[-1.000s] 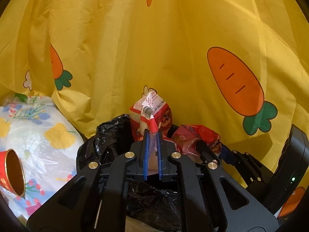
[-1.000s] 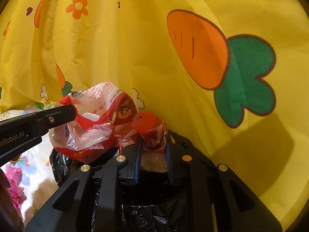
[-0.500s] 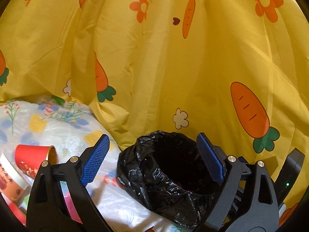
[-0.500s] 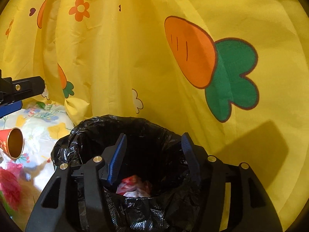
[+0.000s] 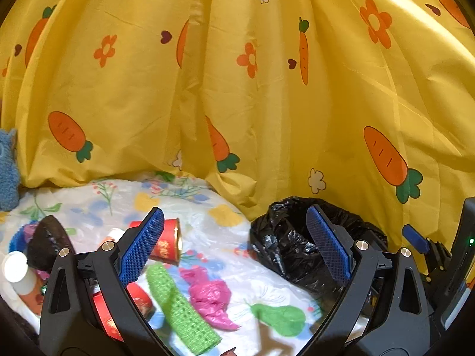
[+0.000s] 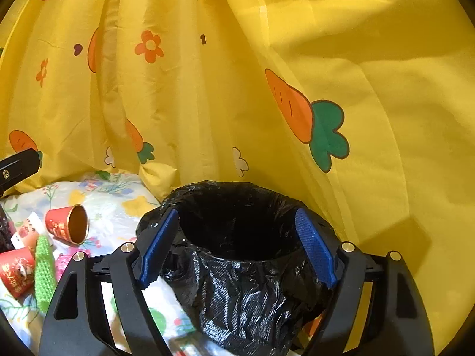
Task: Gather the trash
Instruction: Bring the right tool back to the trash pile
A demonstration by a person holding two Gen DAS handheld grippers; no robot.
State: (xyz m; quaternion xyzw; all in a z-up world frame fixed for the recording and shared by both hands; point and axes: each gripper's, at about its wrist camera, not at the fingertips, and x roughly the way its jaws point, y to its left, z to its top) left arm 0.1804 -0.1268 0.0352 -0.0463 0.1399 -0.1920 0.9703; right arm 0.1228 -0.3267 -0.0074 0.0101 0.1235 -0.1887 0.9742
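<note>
Both my grippers came away from the bin bag without the red-and-white wrappers they were pinching a second ago, so I judge those 2 pieces are now dropped inside it. In the left wrist view, from the left edge: a white-capped container (image 5: 14,270) sits at lower left, then the left gripper (image 5: 234,246) with its jaws still opening, wide and with nothing between the pads. Through its frame I see a red paper cup (image 5: 169,241) lying on its side, a green knitted strip (image 5: 181,305) and a crumpled pink wrapper (image 5: 210,296) on the flowered bench cover (image 5: 89,204), all still to collect. At right stands the black bin bag (image 5: 285,237). In the right wrist view the right gripper (image 6: 237,249) hangs over the bag's mouth, jaws opening and bare. The bag's inside is too dark to show its contents from here.
</note>
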